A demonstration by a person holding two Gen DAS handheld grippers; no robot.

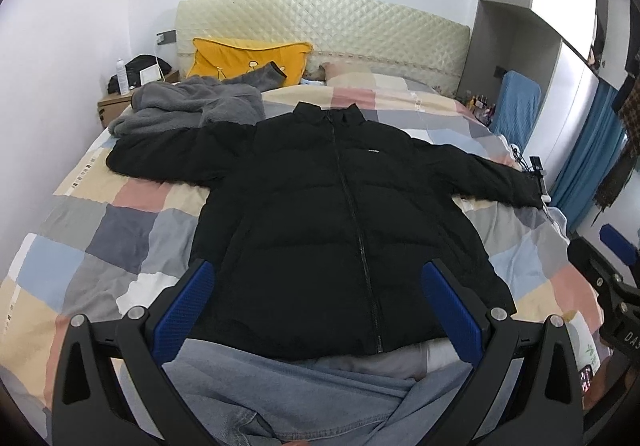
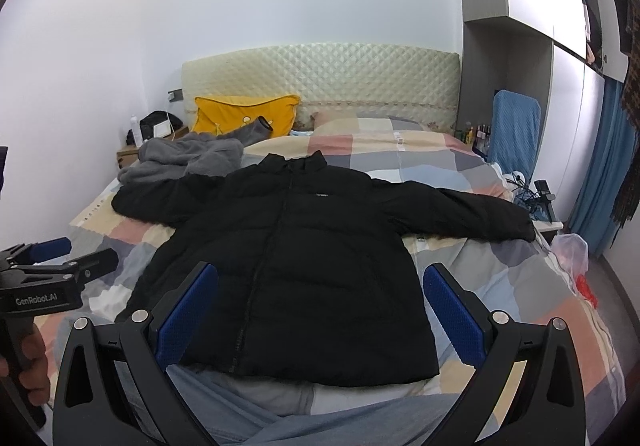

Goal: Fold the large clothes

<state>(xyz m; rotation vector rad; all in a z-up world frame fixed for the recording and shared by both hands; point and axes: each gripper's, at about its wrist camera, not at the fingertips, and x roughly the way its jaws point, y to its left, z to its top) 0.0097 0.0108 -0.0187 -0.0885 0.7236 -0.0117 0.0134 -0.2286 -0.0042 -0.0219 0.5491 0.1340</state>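
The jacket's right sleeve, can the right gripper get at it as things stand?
Probably yes: the right gripper is open, and the black jacket's sleeve lies flat and uncovered on the bed.

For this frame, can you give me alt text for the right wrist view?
A black puffer jacket lies zipped and spread flat, sleeves out, on a patchwork-quilted bed. The open right gripper hovers above its hem; a grey fleece sits behind.

Even, soft indoor light, no harsh shadows; strong fisheye warp w/ dark vignette at corners.

Jacket (image 1: 320, 214) on bed (image 1: 120, 222), pillow (image 1: 248, 60) behind
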